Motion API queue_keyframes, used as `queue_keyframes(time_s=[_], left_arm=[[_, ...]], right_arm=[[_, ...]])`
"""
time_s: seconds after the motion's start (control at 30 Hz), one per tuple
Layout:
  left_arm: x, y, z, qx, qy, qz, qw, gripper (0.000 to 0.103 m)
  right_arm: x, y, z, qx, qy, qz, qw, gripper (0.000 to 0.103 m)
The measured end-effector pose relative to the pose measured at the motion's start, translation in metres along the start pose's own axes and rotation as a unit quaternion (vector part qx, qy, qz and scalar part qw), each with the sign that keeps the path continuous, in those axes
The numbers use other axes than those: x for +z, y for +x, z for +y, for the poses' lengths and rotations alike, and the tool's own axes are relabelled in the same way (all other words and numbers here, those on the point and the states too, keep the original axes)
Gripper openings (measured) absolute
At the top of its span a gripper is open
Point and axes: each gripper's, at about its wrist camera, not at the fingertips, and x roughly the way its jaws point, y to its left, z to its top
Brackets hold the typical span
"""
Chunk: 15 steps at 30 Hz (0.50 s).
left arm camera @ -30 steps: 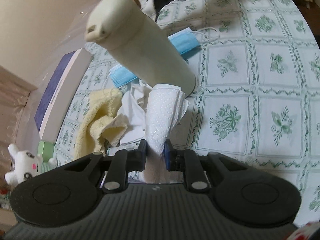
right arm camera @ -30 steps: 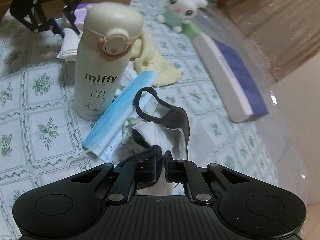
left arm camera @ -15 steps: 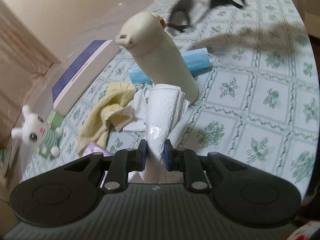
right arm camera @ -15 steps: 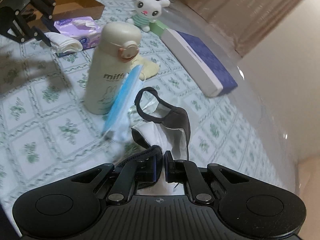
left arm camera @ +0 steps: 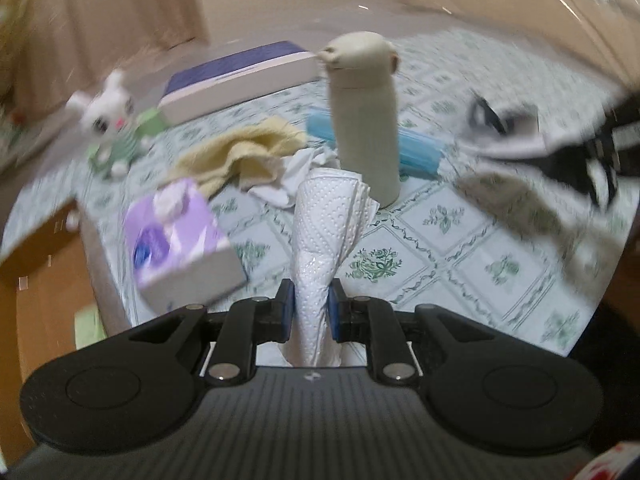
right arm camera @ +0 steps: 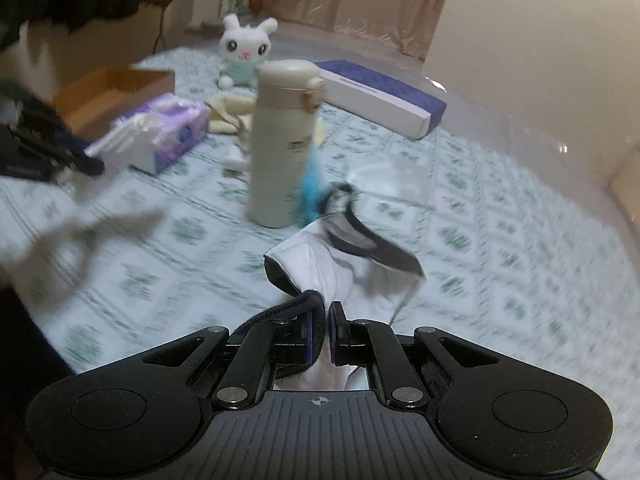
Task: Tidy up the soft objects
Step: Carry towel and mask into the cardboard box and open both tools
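Left tool [left arm camera: 311, 307] clamps paper towel [left arm camera: 326, 216]; right tool [right arm camera: 323, 330] clamps mask [right arm camera: 340, 264].

Soft, dim indoor light. Motion blur smears both views, worst toward the bowed fisheye edges. A blurred shadow [right arm camera: 100, 236] crosses the worktop [right arm camera: 500, 240].

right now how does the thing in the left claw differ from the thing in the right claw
The left claw pinches a white dimpled paper towel, bunched into one upright column; the right claw pinches a cloth face mask, dark outside with a white lining, splayed open. The mask has a dark ear loop; the towel has none. Both are soft, clamped by shut claws and held off the patterned tablecloth.
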Motion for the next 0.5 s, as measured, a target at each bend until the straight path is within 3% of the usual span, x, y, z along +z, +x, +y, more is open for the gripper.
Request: queue_keyframes(time_s=[0.17, 0.5], left_arm=[[-0.016, -0.025, 0.008, 0.007, -0.079, -0.016, 0.9967, 0.016], [-0.046, -0.065, 0.025, 0.019, -0.121, -0.029, 0.9920, 0.016]], right_arm=[[-0.002, -0.004, 0.044, 0.026, 0.060, -0.026, 0.998, 0.008], [0.022, -0.019, 0.122, 0.092, 0.054, -0.063, 0.992, 0.008]])
